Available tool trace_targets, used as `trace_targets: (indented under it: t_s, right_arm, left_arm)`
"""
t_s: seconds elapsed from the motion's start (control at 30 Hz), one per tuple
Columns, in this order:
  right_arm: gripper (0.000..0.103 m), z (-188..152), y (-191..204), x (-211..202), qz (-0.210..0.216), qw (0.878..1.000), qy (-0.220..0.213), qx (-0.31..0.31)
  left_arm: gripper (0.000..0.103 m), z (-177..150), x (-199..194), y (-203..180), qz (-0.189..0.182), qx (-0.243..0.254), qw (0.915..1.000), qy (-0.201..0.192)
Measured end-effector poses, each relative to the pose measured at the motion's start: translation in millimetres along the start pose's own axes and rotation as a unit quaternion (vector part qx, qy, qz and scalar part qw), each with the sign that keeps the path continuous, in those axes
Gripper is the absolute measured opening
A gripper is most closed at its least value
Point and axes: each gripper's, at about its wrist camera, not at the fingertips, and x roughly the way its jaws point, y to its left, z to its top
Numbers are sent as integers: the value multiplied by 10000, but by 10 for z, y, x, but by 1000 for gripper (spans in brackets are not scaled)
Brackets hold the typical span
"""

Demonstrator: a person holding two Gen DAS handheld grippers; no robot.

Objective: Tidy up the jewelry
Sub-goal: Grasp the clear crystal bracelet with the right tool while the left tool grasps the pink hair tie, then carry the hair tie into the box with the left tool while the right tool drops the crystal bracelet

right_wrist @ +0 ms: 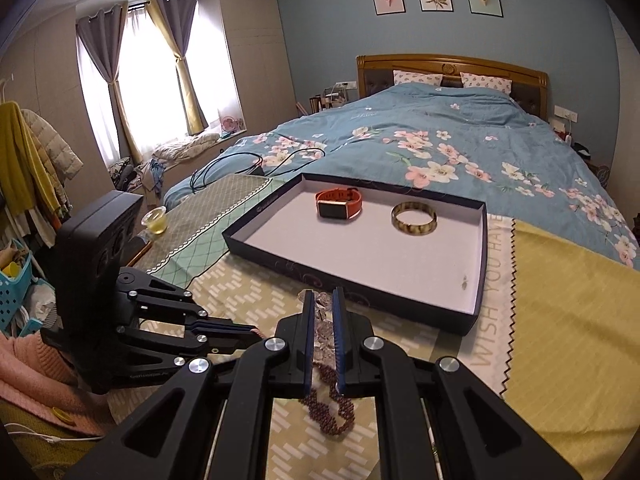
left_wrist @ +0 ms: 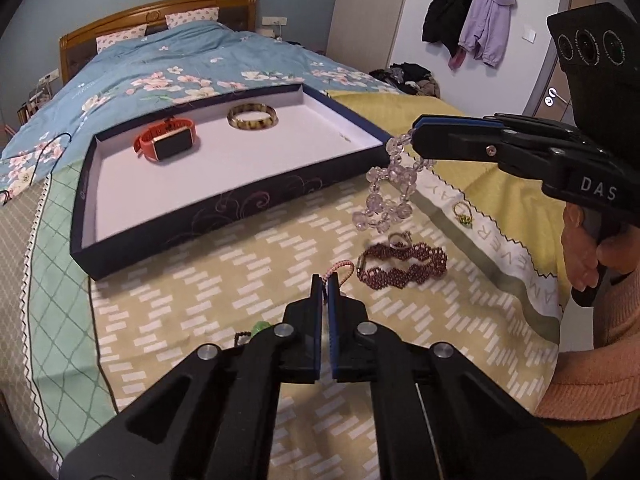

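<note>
Two jaws pairs, right gripper (left_wrist: 414,130) clamps faceted crystal bracelet (left_wrist: 390,192), left gripper (left_wrist: 325,280) pinching pink cord (left_wrist: 342,269).

— What am I seeing on my rig?
— Both grippers, left (left_wrist: 325,280) and right (right_wrist: 323,300), black linkages, silver screws, blue pads (left_wrist: 333,300); "DAS" lettering; my pink ribbed sleeve (left_wrist: 592,368)

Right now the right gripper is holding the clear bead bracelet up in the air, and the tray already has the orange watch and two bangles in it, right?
Almost. The tray holds only one bangle beside the orange watch; the right wrist view shows that clearly. The right gripper does hold the clear bead bracelet in the air.
</note>
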Motion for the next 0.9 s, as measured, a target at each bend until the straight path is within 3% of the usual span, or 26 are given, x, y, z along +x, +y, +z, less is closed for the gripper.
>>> trace_targets:
  t_s: [0.57,0.9]
  right_arm:
    - [7,415,-135,49,-169,9993,-324,-62]
    - [7,703,-337,413,-300,9992,-280,8]
  left_arm:
    - [3,355,-301,197,443,-142,9972,-590]
    - [3,682,-277,513,842,-239,9933,-749]
